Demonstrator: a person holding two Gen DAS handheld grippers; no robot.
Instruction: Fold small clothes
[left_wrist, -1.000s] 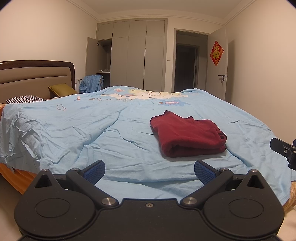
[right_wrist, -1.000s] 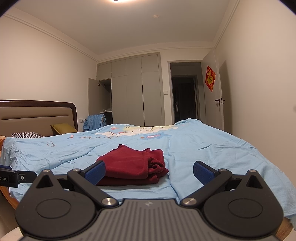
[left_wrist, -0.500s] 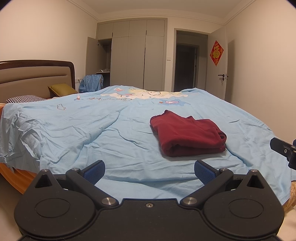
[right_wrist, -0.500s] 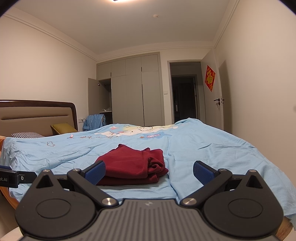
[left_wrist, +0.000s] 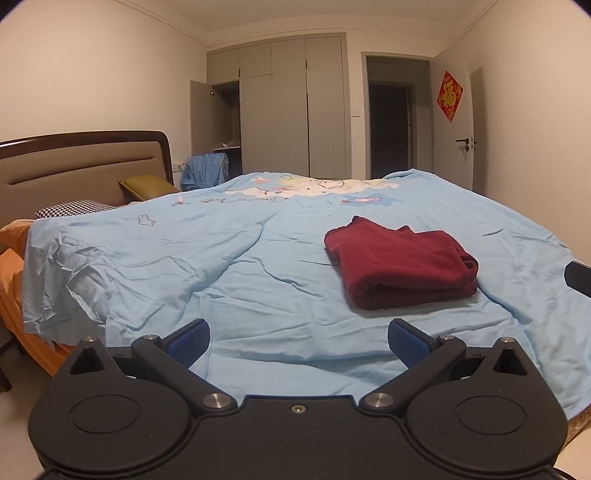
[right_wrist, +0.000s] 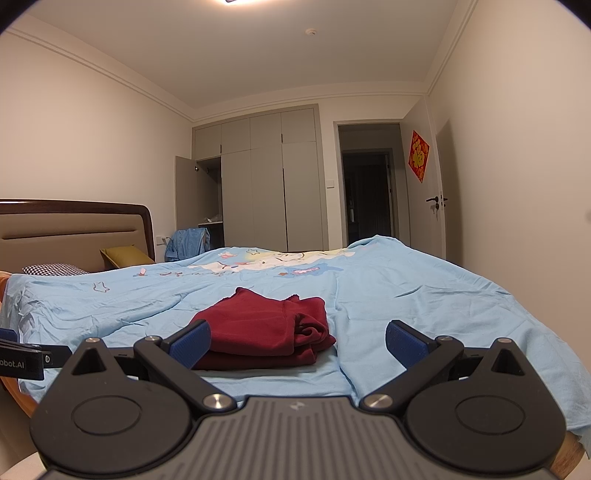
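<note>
The right claw (left_wrist: 578, 277) is cut off by the right edge of the left wrist view; only a black corner shows. In the right wrist view, the left claw (right_wrist: 22, 360) is cut by the left edge, its label reading partly "obot.AI". The near-left corner of the folded maroon garment (right_wrist: 264, 328) is hidden behind a blue pad. The open wardrobe compartment's (left_wrist: 226, 142) contents are too small to identify.

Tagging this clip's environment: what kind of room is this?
A home bedroom: a bed with a padded headboard and light blue quilt, plus a built-in wardrobe along the far wall.
</note>
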